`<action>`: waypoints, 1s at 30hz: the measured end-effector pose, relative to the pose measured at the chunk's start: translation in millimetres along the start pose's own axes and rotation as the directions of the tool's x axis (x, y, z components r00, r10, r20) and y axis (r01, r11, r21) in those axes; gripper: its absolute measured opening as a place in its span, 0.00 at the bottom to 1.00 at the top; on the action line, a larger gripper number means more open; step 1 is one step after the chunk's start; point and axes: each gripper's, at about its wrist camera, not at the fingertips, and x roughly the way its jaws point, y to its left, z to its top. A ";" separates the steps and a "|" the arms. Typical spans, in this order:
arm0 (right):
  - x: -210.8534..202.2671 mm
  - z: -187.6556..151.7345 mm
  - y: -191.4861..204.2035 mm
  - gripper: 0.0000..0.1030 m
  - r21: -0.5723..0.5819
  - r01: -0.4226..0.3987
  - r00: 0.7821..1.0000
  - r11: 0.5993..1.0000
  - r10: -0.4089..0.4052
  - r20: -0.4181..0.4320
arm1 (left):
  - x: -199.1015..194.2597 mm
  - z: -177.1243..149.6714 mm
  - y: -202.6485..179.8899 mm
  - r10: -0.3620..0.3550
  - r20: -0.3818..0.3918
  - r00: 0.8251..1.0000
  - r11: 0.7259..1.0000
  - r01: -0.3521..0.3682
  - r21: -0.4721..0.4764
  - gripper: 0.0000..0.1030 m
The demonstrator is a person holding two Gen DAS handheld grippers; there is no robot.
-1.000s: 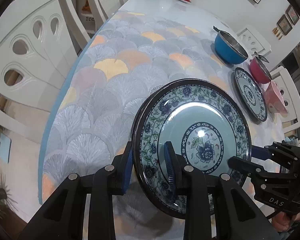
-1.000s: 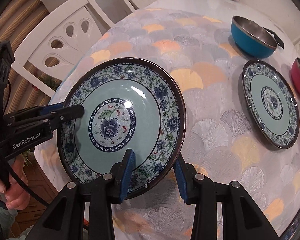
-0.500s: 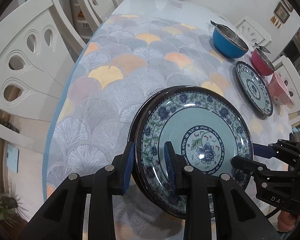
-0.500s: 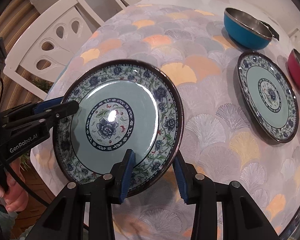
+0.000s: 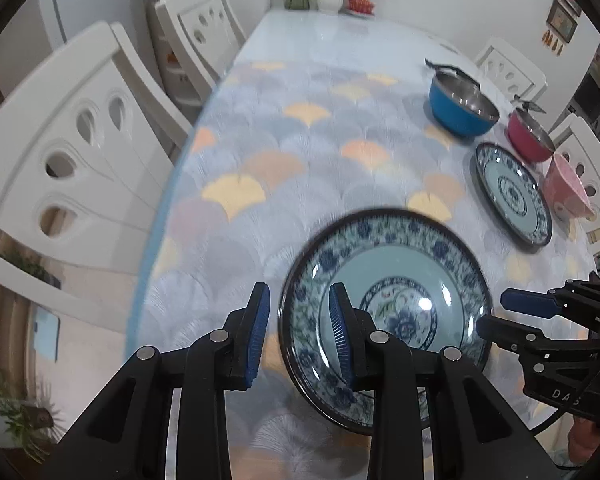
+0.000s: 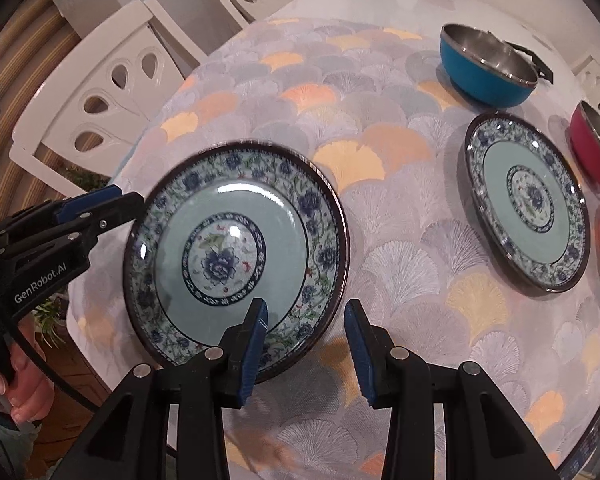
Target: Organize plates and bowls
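Blue-patterned plate (image 6: 236,256), released, now lies between both opened hand-held grippers.

Left claw (image 5: 296,330): black angular plastic body, two fingers (image 5: 257,332) faced with ribbed blue pads, round silver screw heads at the pivots. White lettering "GenRobot.AI" is printed on its side, and a black cable runs from its rear. Right claw (image 6: 306,344): same black frame, blue ribbed pads, silver screws; partial white lettering "DAS" on its side. Bare skin of the left hand (image 6: 18,380) shows.
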 end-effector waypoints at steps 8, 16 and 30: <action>-56.7 23.3 -37.0 0.50 0.106 0.006 0.988 0.994 -0.022 0.154 | -33.4 46.7 -24.4 -0.066 0.117 0.991 0.994 0.055 0.096 0.41; -101.0 7.6 -159.5 0.77 0.474 0.006 0.959 0.880 -0.140 0.247 | -20.2 119.0 -104.2 -0.328 0.094 0.940 0.931 0.305 0.199 0.78; -29.4 1.6 -268.1 0.67 0.606 0.051 0.988 0.793 -0.128 0.085 | 129.0 127.7 -180.4 -0.404 -0.238 0.883 0.914 0.398 -0.076 0.51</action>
